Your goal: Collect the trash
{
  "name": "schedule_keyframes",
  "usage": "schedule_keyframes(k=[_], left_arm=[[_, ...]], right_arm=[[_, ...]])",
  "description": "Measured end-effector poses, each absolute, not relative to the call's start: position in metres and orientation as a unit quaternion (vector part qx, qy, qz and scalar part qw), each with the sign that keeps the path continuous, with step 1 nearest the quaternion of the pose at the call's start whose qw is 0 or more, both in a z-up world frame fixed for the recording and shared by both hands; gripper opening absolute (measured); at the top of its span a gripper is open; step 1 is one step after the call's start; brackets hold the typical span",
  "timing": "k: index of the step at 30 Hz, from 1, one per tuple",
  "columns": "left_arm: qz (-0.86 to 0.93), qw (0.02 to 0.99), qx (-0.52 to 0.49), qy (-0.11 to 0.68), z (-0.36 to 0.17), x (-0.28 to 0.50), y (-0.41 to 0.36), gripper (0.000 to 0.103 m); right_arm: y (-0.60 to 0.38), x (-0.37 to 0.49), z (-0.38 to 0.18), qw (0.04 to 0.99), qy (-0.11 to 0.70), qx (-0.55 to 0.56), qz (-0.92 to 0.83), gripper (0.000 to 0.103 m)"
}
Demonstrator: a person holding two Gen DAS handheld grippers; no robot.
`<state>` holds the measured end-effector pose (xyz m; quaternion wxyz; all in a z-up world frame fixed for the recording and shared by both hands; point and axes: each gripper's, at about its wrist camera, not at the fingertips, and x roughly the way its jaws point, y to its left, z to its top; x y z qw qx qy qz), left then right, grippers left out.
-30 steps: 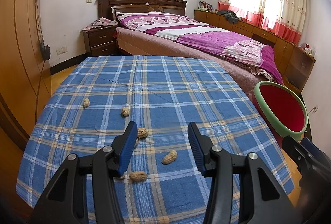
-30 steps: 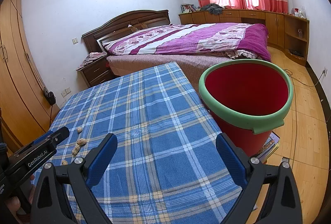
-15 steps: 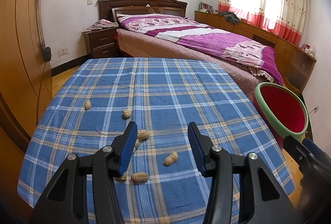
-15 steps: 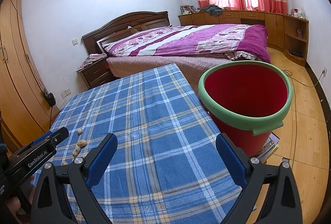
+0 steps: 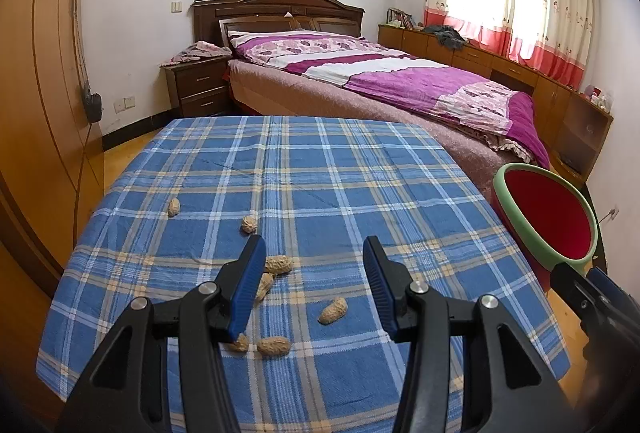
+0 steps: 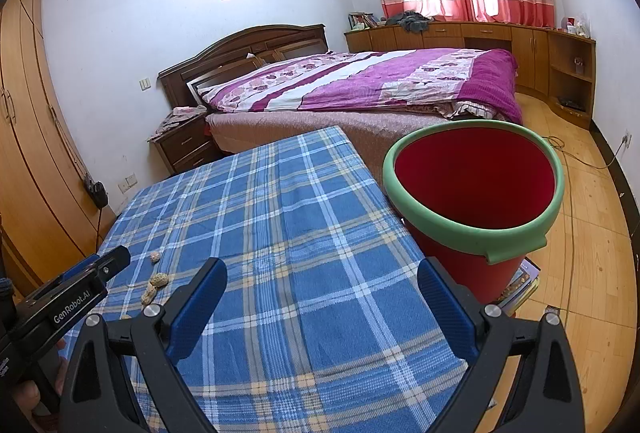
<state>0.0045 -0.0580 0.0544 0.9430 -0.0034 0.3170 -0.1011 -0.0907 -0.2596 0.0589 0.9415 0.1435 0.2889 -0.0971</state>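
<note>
Hovering with jaws apart and empty, the left claw (image 5: 314, 265) framed tan, wrinkled peanut shells (image 5: 333, 310) scattered on the plaid-covered bench (image 5: 320, 169); the right claw (image 6: 322, 287) gaped wide beside the red, green-rimmed bucket (image 6: 476, 229). "GenRobot.AI" marked the left claw.

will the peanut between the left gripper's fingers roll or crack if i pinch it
Probably light and brittle: the peanut is a thin ridged shell, so a hard pinch may crack it. Its rounded shape could roll, though the woven tablecloth should hold it.
</note>
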Motion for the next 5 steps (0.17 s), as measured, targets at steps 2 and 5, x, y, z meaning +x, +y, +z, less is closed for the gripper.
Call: schedule_keyframes(k=[2,5], left_arm=[[-0.1,0.943,-0.002,0.316,0.0532,0.0044,-0.0599,0.051],[-0.101,0.943,-0.002,0.316,0.0529,0.0038,-0.0604,0.051]], right_arm=[[-0.2599,-0.0908,0.059,0.942,0.289,0.144,-0.097,0.098],[-0.26,-0.0908,0.0588,0.941,0.289,0.144,-0.097,0.098]])
